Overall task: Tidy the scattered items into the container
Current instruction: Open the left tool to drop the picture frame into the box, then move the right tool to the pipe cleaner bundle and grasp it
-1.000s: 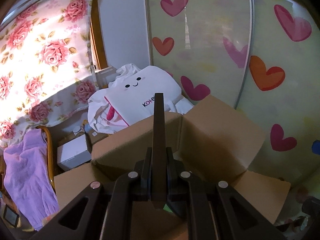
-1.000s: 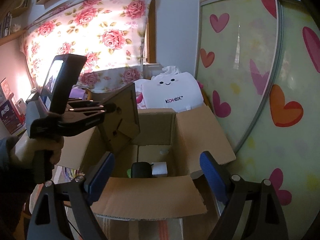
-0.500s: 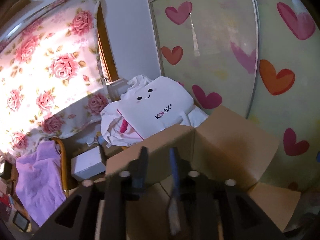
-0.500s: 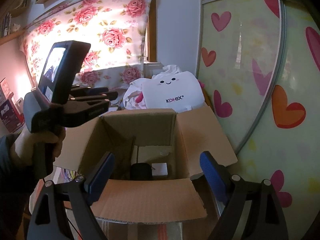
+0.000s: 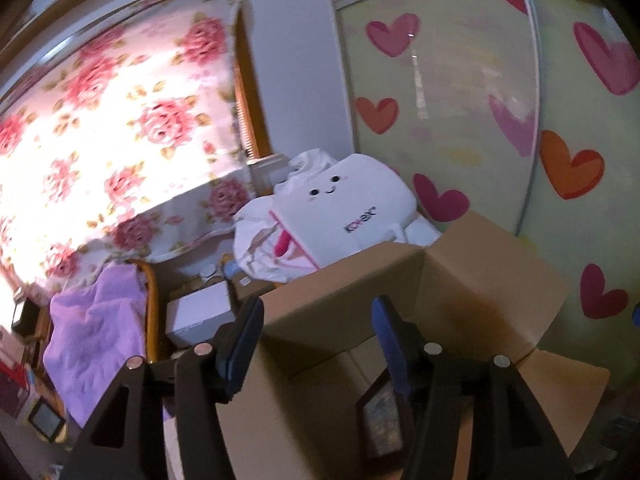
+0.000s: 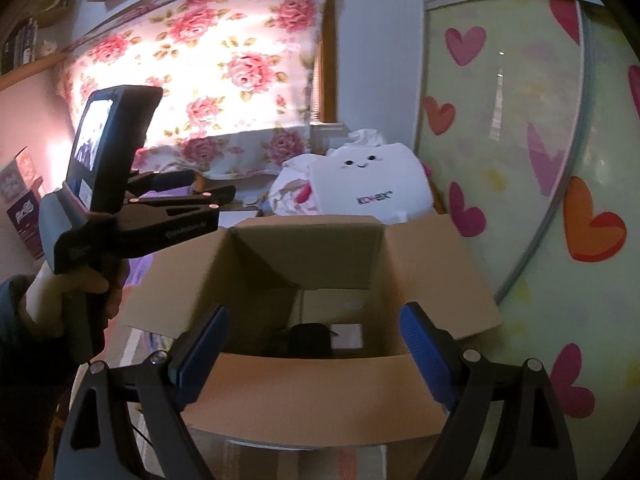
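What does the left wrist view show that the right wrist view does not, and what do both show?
Only the left wrist view shows the purple blanket on a chair, a white box beside it, and a dark picture frame inside the cardboard box. Only the right wrist view shows the left claw from outside, held in the left hand, and a black item with a white one at the box bottom. Both show the open box, the white Kotex bag behind it, the rose curtain and the heart-patterned door.

Rose-print curtain [image 5: 120,128] over the window; white Kotex pack [image 5: 344,208] with a smiling face beside heart-patterned sliding doors [image 5: 480,112]; purple blanket [image 5: 96,332] draped lower left.
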Available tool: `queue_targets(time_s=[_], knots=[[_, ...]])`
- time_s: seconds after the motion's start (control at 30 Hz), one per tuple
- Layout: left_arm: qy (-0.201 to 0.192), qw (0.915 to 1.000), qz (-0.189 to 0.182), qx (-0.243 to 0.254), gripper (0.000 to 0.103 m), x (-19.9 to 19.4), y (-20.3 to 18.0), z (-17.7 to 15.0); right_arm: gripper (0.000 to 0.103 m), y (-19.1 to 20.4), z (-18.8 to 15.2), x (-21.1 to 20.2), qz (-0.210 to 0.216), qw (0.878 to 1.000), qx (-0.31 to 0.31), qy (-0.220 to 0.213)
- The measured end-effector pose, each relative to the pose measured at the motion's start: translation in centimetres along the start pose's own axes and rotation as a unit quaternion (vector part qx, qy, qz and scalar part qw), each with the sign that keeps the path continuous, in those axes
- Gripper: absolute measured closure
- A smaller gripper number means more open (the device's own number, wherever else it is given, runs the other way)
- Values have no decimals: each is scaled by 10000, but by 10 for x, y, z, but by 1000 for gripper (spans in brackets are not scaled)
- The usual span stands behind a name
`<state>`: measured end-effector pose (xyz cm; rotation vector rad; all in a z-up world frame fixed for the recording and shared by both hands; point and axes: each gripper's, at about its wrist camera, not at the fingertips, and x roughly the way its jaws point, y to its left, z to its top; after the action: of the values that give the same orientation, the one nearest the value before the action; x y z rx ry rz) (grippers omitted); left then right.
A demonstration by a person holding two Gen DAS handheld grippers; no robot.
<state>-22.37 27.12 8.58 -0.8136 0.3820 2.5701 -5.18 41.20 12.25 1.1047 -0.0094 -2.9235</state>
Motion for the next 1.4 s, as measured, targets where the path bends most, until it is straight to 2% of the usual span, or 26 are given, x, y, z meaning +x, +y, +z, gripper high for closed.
queue_targets(time_s=[0.17, 0.5, 0.73, 0.93, 1.1, 1.2, 1.4], knots=[[0, 9993, 273, -257, 42, -22, 40, -24, 13, 26, -1, 4, 189, 9998, -105, 41], [13, 9953, 700, -676, 39, -73, 116, -79, 13, 107, -16, 23, 627, 9974, -301, 197], [57, 9893, 1057, -1009, 34, -106, 172, -124, 13, 168, -30, 38, 935, 9938, -523, 303], [310, 9831, 1245, -1306, 34, -111, 209, -165, 13, 215, -50, 65, 1091, 9897, -756, 534], [385, 9801, 1469, -1276, 34, -116, 223, -187, 13, 243, -69, 87, 1119, 9877, -869, 667], [444, 9780, 1476, -1403, 34, -114, 233, -204, 13, 256, -80, 100, 1117, 9867, -936, 714], [704, 9742, 1526, -1504, 34, -99, 241, -238, 13, 272, -113, 128, 909, 9887, -1099, 462]])
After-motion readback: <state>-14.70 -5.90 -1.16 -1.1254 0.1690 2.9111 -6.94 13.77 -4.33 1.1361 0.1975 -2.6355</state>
